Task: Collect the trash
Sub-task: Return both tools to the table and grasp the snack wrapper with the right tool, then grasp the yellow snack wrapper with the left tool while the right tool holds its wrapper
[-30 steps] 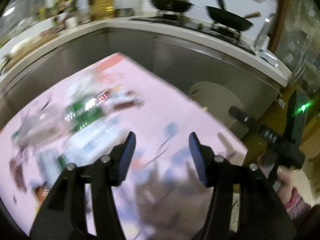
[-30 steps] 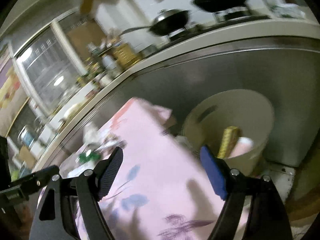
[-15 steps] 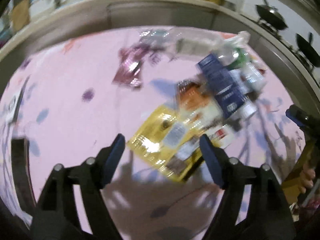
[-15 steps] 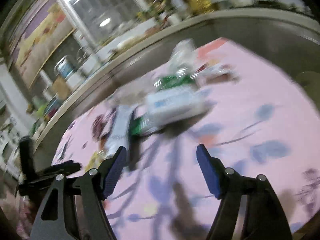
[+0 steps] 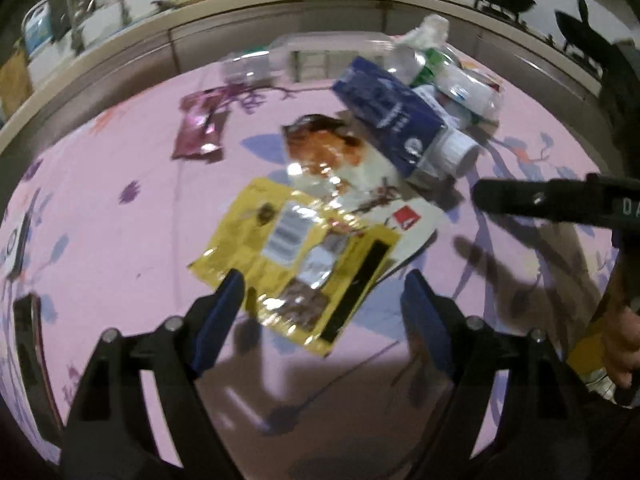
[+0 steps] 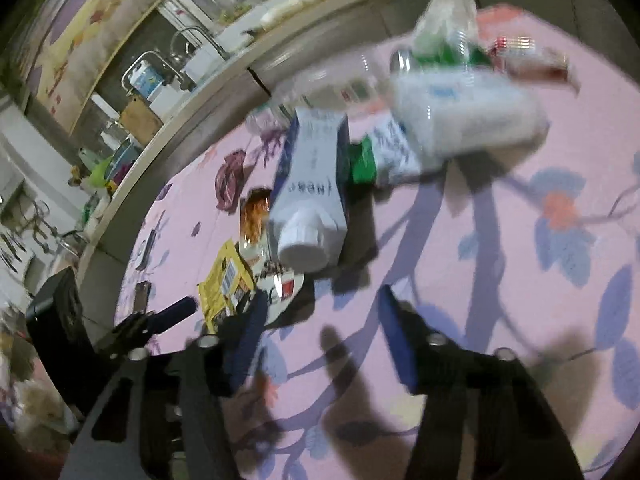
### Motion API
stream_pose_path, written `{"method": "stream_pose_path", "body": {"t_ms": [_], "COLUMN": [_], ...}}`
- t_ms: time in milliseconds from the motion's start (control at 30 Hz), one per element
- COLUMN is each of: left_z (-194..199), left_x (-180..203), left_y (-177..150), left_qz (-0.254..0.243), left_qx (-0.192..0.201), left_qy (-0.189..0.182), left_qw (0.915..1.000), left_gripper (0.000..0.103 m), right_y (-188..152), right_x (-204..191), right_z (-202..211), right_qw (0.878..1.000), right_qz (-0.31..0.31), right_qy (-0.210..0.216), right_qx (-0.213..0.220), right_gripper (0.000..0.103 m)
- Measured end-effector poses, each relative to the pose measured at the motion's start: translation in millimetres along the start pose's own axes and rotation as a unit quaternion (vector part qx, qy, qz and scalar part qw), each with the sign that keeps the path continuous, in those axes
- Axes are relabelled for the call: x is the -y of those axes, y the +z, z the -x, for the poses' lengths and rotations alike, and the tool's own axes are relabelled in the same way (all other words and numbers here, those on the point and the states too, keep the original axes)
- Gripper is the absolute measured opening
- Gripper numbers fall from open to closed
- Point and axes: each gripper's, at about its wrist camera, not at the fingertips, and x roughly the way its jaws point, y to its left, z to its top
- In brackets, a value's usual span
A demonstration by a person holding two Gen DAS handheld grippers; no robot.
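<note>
From my left wrist, the view has swung off the counter and pans onto the litter; my left gripper (image 5: 320,300) now hangs over the yellow wrapper (image 5: 296,256), its jaws opening, the wrapper's near edge between them but unpressed. The wrapper lies flat on the pink cloth (image 5: 120,248), long axis running from near left to far right, overlapping a white wrapper (image 5: 404,220). I judge a pinch here could skate over the thin foil, or drag the sheet beneath along.

From my right wrist, the bin has gone from view. My right gripper (image 6: 320,312) hovers short of the blue carton (image 6: 312,184), jaws closing on nothing. The carton lies on its side, white cap (image 6: 300,252) toward me, long axis running away. Closing this early, I risk nudging the cap rather than gripping it.
</note>
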Motion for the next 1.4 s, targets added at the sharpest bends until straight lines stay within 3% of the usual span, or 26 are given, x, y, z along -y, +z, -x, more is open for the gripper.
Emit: {"method": "stream_pose_path", "body": {"t_ms": [67,267,300,333,400,500,667,867,1000,1067,1133,1300,1400], "left_z": [-9.1,-10.9,-11.0,-10.9,-9.0,-0.6,24.2,48.0,59.0,56.8,50.0,35.5,31.5], "left_x": [0.6,-36.7,-41.7,-47.7,-59.7,-73.2,-96.8,-109.0,-102.7,-95.2,-89.3,-79.9,-83.0], "left_y": [4.6,8.6,8.2,7.3,4.2,1.7,-0.1,8.1,12.5,11.7,5.8,-12.0,-19.6], "left_qz": [0.000,0.077,0.086,0.096,0.116,0.135,0.172,0.188,0.167,0.146,0.130,0.102,0.105], "left_qx": [-0.003,-0.012,-0.015,-0.017,-0.017,-0.006,0.022,0.048,0.054,0.041,0.025,-0.010,-0.017], "left_qy": [0.009,-0.033,-0.037,-0.041,-0.046,-0.049,-0.063,-0.058,-0.030,-0.008,0.011,0.033,0.043], "left_qw": [1.0000,0.9964,0.9955,0.9944,0.9920,0.9896,0.9829,0.9792,0.9841,0.9884,0.9912,0.9942,0.9934], "left_gripper": [0.076,0.034,0.024,0.017,0.012,0.002,0.001,0.001,0.001,0.008,0.027,0.055,0.056], "right_y": [-0.9,3.5,5.2,6.0,7.5,5.9,4.2,13.2,21.1,24.4,25.5,23.3,21.3], "right_x": [4.3,-0.9,-2.5,-5.9,-12.9,-23.0,-47.5,-52.7,-33.6,-22.2,-9.3,3.4,8.0], "right_z": [-7.0,-24.3,-27.5,-32.0,-43.0,-45.4,-25.6,18.7,44.3,49.1,51.9,51.3,51.2], "right_qw": [0.999,0.997,0.997,0.997,0.996,0.993,0.988,0.989,0.990,0.990,0.990,0.990,0.990], "right_qz": [-0.019,-0.034,-0.034,-0.032,-0.030,-0.026,0.011,0.037,0.022,0.006,-0.010,-0.026,-0.030], "right_qy": [0.021,0.054,0.058,0.062,0.069,0.096,0.139,0.140,0.130,0.127,0.122,0.118,0.119], "right_qx": [-0.020,-0.042,-0.042,-0.045,-0.057,-0.062,-0.063,0.002,0.045,0.056,0.064,0.071,0.072], "right_gripper": [0.038,0.034,0.031,0.028,0.007,0.000,0.000,0.000,0.000,0.000,0.000,0.000,0.000]}}
